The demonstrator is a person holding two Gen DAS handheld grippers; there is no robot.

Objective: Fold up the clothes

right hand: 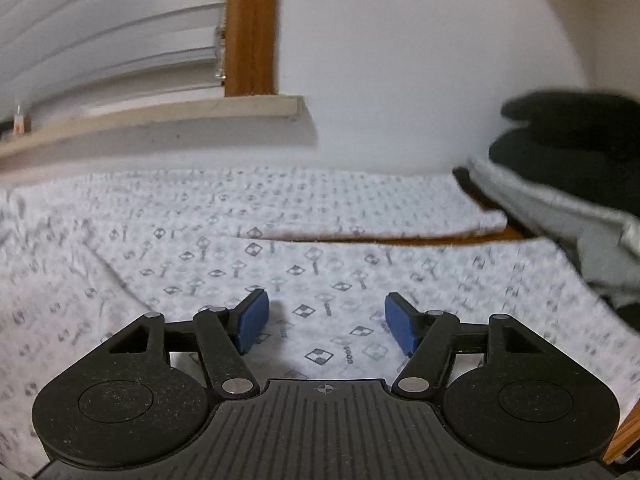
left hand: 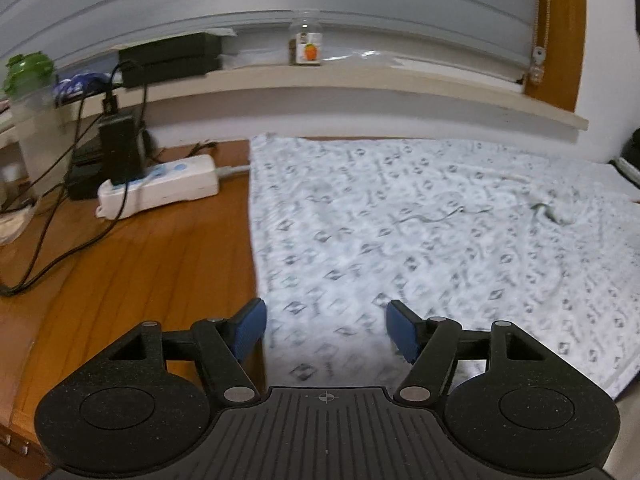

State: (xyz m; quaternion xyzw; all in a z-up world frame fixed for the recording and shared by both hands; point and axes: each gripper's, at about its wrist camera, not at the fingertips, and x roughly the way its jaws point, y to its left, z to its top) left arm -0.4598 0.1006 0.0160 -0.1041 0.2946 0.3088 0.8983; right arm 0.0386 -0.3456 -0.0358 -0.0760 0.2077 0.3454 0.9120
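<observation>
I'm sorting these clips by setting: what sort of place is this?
Likely a home room: a wooden table under a window sill, with a power strip and a patterned garment spread out.

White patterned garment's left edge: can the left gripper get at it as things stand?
Probably yes. The left gripper is open, the white patterned garment lies flat on the wooden table, and nothing blocks that edge.

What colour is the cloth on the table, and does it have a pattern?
White, with small grey diamond and key-like prints all over the cloth. The right wrist view shows it best.
</observation>
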